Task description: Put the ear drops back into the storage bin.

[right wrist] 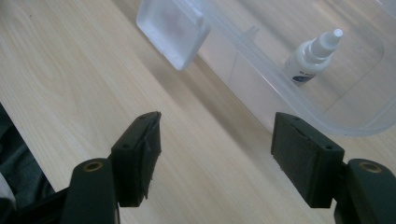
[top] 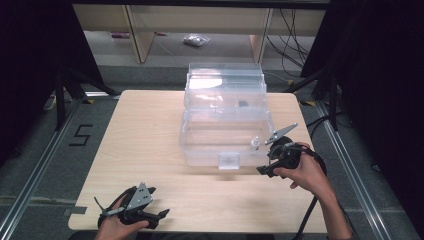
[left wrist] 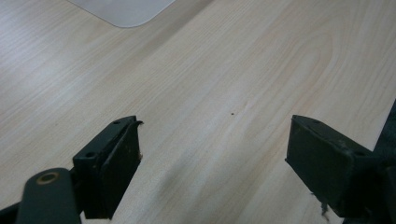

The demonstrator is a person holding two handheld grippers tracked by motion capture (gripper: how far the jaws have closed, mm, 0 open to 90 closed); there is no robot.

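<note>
Pale wood surface (top: 150,150), dark floor around. At mid-surface, a clear plastic box (top: 225,145) with lid raised and front latch (right wrist: 173,29) hanging. Inside near the right front corner, upright — a small white dropper bottle (right wrist: 312,55). Right gripper (right wrist: 215,154) just outside the front wall, jaws apart, nothing between. Left gripper (left wrist: 212,163) idle at the near edge, jaws wide, empty. Best lifted over the rim first, then lowered straight — pads either side of the bottle's body, not the cap.

Bottle (right wrist: 312,56) label unreadable; dark item (top: 243,104) in box unidentifiable.
</note>
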